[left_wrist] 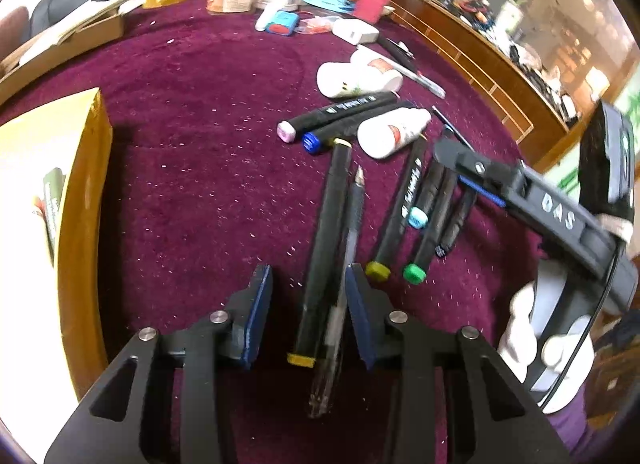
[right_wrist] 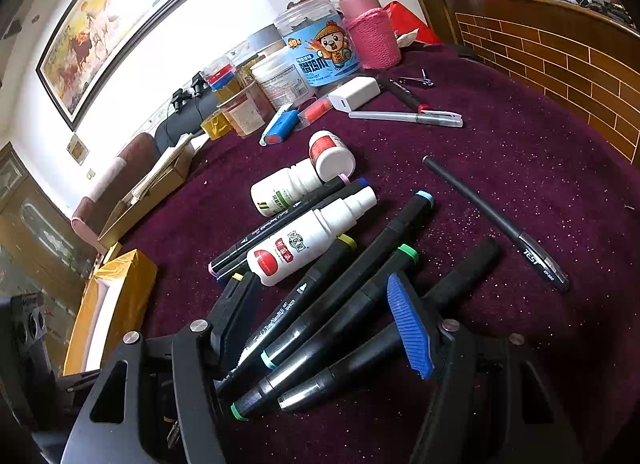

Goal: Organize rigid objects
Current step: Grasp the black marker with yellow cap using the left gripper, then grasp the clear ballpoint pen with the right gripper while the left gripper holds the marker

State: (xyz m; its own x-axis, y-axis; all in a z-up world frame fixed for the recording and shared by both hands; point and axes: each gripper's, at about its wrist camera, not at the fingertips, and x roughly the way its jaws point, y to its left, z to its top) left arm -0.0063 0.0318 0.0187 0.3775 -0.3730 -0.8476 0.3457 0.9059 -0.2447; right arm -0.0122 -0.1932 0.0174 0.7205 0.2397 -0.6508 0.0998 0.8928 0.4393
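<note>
2 claws, left claw (left_wrist: 309,318) and right claw (right_wrist: 326,314), wide over maroon cloth (right_wrist: 520,168); horse painting (right_wrist: 116,20) behind.

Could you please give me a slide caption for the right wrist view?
Open right gripper straddling black art markers beside a white spray bottle on maroon cloth.

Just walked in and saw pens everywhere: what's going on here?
A person is sorting pens and markers on a purple tablecloth with two handheld grippers. The left gripper has its jaws open around a yellow-capped marker and a clear pen, not yet closed. The right gripper hovers open over a bunch of markers. Nothing is lifted yet.
</note>
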